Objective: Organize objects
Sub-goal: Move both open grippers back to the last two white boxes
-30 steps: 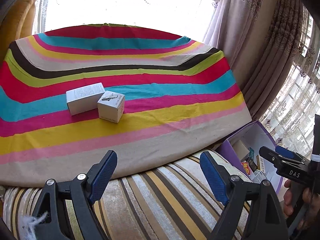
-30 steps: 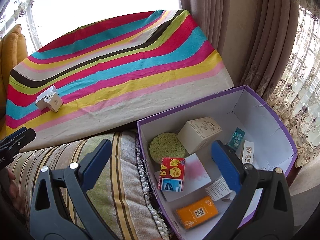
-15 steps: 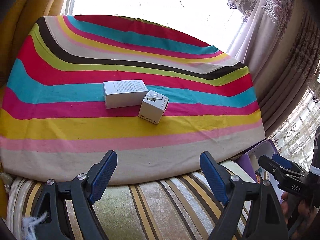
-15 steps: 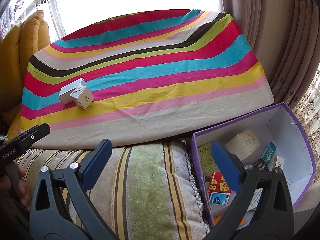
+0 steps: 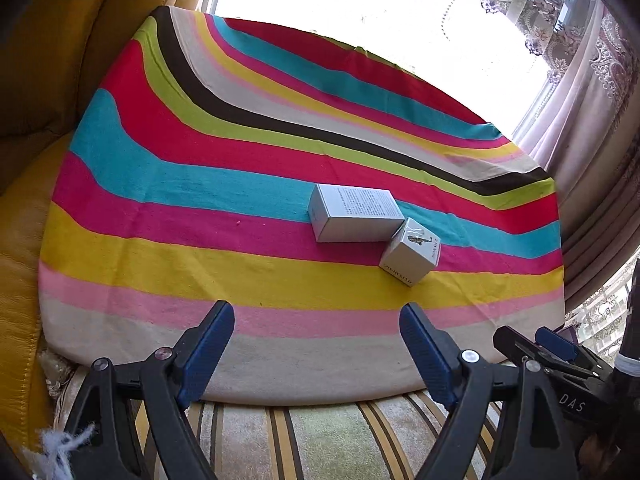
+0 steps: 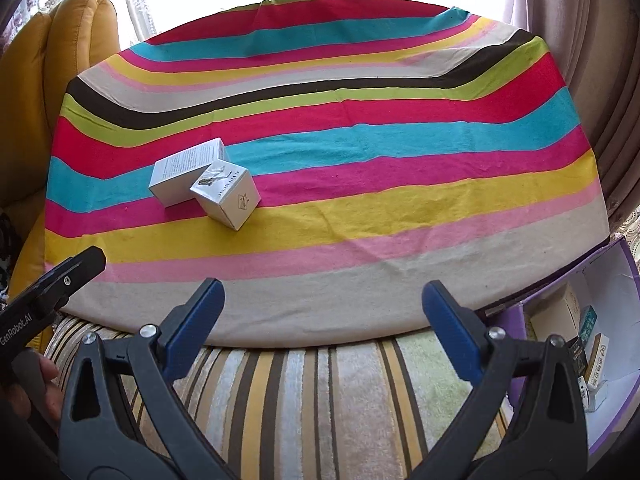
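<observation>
The small cube box (image 5: 412, 253) is showing printed lettering along its lower front edge and down one side, but it is sitting upside down and too small to read with certainty; a small dark figure is printed on its top face. The longer white box (image 5: 354, 212) is carrying a block of fine print on top, also unreadable. On the body of the right gripper, seen at the lower right of the left wrist view, white letters are reading "DAS"; on the left gripper's body, at the lower left of the right wrist view, "GenRobot.AI" is showing.

Both boxes are lying on the striped cloth (image 5: 200, 200) over the desk, touching at a corner. In the left wrist view they are sitting in the centre-right of the frame, above and beyond the left gripper (image 5: 316, 340), with the cube box almost directly above the right-hand blue finger. In the right wrist view they are lying in the left-centre of the frame, above and left of the right gripper (image 6: 322, 314).

Both pairs of fingers are standing wide apart and gripping nothing, hanging over the striped cushion (image 6: 320, 408) at the cloth's near edge. A purple box (image 6: 612, 360) of packets is sitting at the lower right of the right wrist view. A hand (image 6: 30, 386) is gripping the left gripper's handle.
</observation>
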A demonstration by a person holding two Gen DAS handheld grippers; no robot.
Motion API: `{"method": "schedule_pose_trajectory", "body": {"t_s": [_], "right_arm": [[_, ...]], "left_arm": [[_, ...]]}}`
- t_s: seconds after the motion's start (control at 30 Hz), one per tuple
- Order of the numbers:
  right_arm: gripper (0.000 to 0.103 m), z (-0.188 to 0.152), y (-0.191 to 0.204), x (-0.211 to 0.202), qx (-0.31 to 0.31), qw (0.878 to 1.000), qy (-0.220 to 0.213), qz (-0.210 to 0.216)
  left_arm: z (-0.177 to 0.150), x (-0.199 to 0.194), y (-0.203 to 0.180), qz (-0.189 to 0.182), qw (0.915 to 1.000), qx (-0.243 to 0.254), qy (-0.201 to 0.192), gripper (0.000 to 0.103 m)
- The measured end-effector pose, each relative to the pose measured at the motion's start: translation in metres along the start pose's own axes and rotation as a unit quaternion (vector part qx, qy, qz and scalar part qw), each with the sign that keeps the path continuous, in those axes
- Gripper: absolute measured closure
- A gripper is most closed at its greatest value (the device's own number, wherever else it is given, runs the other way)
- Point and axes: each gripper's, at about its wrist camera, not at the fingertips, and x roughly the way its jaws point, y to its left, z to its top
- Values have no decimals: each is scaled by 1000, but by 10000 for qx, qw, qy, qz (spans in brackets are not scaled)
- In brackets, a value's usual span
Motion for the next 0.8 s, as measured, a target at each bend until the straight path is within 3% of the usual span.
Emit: {"method": "schedule_pose_trajectory", "body": {"t_s": [0.4, 0.8], "right_arm": [[3, 27, 73, 37, 32, 9997, 157, -207], [12, 55, 89, 74, 197, 9985, 187, -467]], "left_arm": [[13, 0, 46, 182, 9980, -576, -170, 17], [13, 7, 68, 197, 9957, -898, -124, 17]]}}
